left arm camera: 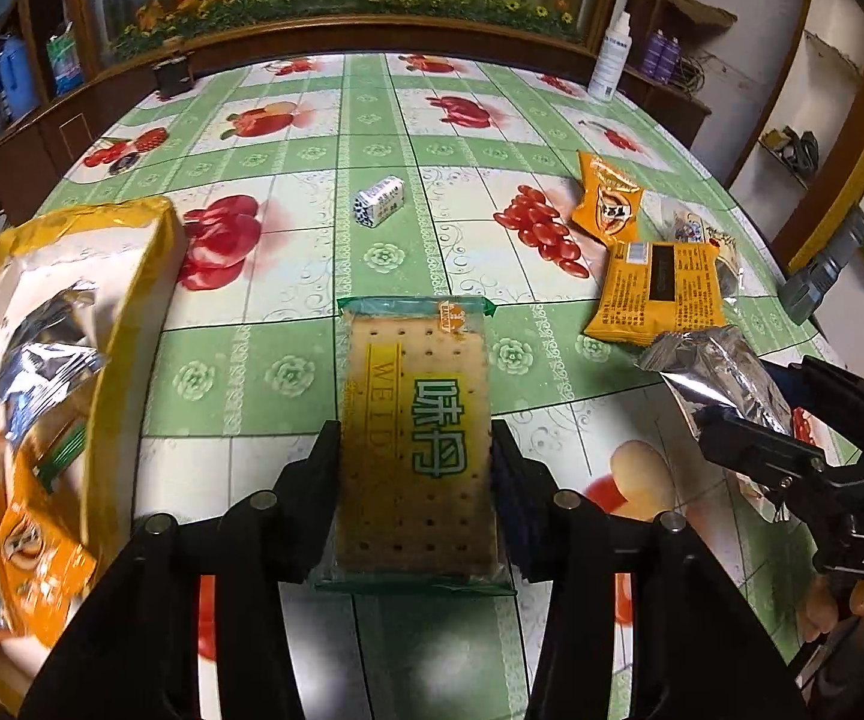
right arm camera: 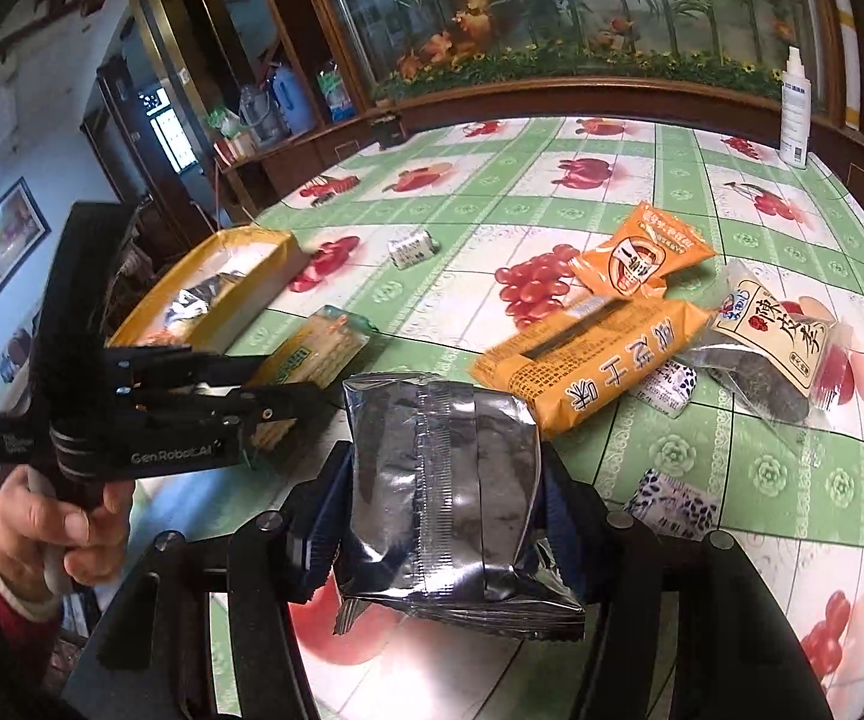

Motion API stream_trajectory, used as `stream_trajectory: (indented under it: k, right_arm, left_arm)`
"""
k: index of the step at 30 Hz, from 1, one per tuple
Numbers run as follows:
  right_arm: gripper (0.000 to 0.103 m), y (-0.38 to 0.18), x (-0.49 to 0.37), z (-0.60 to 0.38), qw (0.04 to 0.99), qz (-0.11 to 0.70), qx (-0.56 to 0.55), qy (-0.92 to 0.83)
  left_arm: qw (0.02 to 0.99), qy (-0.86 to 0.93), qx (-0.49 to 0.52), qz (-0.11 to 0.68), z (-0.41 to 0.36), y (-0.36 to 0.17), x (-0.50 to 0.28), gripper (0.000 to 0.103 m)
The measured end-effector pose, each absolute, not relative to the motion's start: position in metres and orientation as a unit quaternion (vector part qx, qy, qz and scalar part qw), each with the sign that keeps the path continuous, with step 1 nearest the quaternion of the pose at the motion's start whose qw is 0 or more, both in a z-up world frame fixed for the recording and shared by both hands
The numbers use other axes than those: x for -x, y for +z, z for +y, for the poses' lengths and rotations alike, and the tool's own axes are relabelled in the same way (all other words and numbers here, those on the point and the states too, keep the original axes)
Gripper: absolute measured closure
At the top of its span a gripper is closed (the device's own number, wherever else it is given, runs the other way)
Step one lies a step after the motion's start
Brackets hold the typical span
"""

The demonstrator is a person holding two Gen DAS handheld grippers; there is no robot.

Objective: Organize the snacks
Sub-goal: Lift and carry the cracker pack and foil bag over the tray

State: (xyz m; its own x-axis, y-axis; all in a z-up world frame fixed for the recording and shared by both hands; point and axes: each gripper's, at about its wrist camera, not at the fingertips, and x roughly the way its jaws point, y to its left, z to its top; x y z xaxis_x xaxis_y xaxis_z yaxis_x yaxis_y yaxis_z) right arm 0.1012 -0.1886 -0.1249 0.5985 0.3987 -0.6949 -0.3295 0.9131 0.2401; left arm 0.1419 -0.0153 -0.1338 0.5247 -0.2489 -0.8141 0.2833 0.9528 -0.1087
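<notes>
My left gripper is shut on a flat cracker packet with green ends and a yellow label, held above the fruit-patterned tablecloth. To its left stands an open yellow box with several snack packets inside. My right gripper is shut on a silver foil packet, lifted off the table. The right wrist view shows the left gripper with the cracker packet near the yellow box. At the right edge of the left wrist view, the right gripper carries the silver packet.
Loose on the table lie two orange packets, a clear packet of dark fruit, small blue-and-white wrapped sweets and a white spray bottle at the far edge. A hand grips the left tool's handle.
</notes>
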Motion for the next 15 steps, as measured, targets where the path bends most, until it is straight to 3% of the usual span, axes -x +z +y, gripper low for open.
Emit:
stream_trajectory:
  k: [15]
  right_arm:
    - [0.044,-0.089,-0.066,-0.149,0.89,0.351,-0.094,0.276]
  left_arm:
    - [0.919,-0.059,0.033,0.388,0.051,-0.078,-0.073,0.058]
